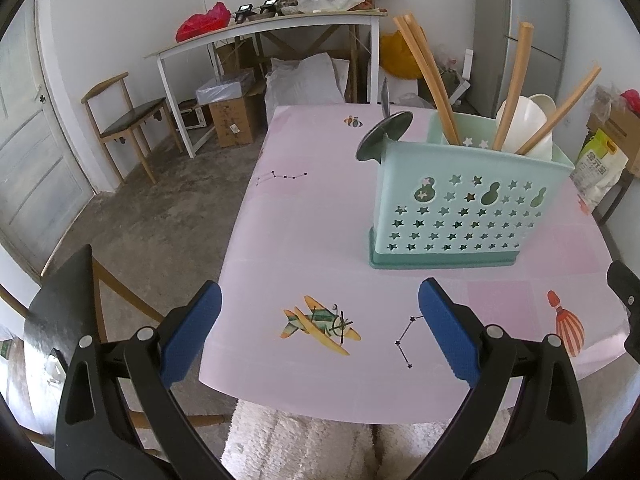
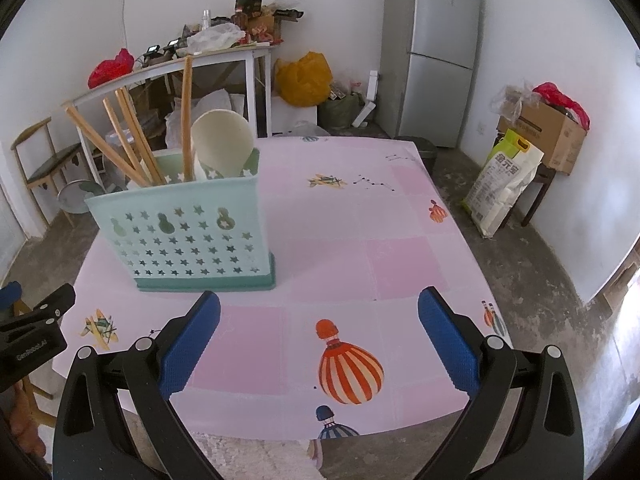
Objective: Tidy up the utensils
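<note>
- We hold both grippers, left [image 1: 320, 334] and right [image 2: 319, 334], with fingers spread wide and empty, low over the table [image 2: 400, 240].
- The caddy [image 1: 464, 204] stands ahead, right of our left gripper and left of our right one.
- Chopsticks [image 1: 426, 76] and spoon [image 2: 222, 142] stand upright inside; both grippers look about equally near.

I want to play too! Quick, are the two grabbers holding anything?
Left gripper: open, holding nothing.
Right gripper: open, holding nothing.

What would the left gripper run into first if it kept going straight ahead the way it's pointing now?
Probably the bare pink tablecloth. The left gripper is open, empty and angled down at the cloth, and the mint utensil caddy stands ahead but off to its right. Depth is hard to judge in this fisheye view.
</note>
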### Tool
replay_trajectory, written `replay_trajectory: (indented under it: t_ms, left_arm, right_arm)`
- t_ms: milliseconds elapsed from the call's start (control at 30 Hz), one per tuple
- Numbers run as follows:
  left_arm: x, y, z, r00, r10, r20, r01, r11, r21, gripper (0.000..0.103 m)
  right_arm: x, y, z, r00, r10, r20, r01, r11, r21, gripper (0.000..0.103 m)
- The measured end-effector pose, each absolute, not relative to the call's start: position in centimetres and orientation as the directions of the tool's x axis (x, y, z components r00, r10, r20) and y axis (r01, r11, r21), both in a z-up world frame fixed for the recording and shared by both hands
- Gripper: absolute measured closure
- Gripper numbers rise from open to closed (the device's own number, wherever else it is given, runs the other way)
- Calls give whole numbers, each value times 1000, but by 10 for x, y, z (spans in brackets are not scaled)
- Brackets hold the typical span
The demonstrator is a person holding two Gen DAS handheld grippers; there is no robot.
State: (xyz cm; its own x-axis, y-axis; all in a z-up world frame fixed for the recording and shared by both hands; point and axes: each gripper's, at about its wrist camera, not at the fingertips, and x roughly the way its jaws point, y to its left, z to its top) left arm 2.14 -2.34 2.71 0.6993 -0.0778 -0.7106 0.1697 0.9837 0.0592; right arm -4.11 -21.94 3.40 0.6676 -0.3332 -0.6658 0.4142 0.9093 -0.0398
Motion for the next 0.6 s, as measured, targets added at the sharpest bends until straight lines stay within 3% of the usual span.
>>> replay_trajectory:
  t_ms: [600]
  left_arm:
    - [21, -7, 45, 731, -60, -680, 132, 990, 55, 8]
  right_arm:
    - [-37, -207, 32, 701, -277, -657, 359, 933, -11, 7]
